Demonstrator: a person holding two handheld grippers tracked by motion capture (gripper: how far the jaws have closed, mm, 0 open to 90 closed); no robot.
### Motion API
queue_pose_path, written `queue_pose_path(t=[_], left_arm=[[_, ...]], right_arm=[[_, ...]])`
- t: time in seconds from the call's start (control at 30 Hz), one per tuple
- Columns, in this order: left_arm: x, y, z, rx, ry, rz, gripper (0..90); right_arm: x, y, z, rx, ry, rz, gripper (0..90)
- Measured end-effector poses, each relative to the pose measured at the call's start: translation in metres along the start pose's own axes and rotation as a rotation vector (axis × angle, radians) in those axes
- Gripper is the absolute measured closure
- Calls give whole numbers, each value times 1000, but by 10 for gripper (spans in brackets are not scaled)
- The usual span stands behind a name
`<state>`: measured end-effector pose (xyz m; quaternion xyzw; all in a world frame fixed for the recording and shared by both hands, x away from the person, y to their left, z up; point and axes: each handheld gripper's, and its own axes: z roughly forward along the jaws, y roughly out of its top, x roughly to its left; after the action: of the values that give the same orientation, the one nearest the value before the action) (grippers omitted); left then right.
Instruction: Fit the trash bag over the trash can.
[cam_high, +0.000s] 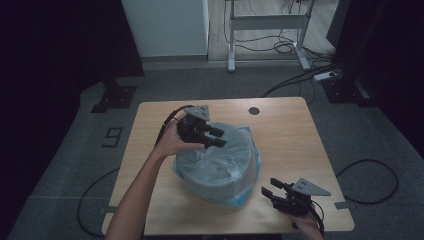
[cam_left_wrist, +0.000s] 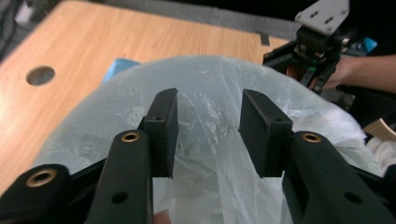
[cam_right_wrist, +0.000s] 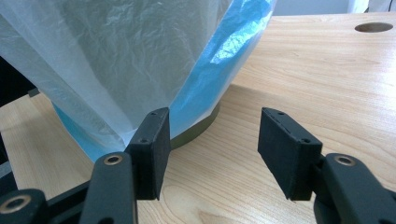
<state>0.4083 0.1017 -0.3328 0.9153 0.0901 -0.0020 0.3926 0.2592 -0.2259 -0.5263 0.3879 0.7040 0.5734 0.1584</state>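
A round grey tub (cam_high: 215, 187) stands in the middle of the wooden table (cam_high: 285, 130), wrapped in a thin, translucent blue plastic bag (cam_high: 215, 160). My left gripper (cam_high: 222, 138) hovers over the tub's far left rim, pointing right across the top. In the left gripper view its jaws stand apart above the crinkled bag (cam_left_wrist: 210, 70), and the pads press on nothing. My right gripper (cam_high: 268, 186) rests near the table's front right, aimed at the tub's base. In the right gripper view its jaws (cam_right_wrist: 212, 121) are open, with the bag (cam_right_wrist: 116, 56) hanging just beyond the left pad.
A round cable hole (cam_high: 254, 110) sits near the table's far edge. Bare wood lies to the right of the tub and along the front. On the floor beyond are a white desk frame (cam_high: 265, 22) and loose cables (cam_high: 300, 75).
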Motion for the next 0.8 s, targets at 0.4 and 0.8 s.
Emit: queue_pose_path(t=[0.4,0.8], left_arm=[[-1,14,47,266,10,35,608],[-3,11,69,373,16,41,564]], right_arm=[[1,-1,1,14,11,-12,439],[1,-1,0,22,18,-14,439]])
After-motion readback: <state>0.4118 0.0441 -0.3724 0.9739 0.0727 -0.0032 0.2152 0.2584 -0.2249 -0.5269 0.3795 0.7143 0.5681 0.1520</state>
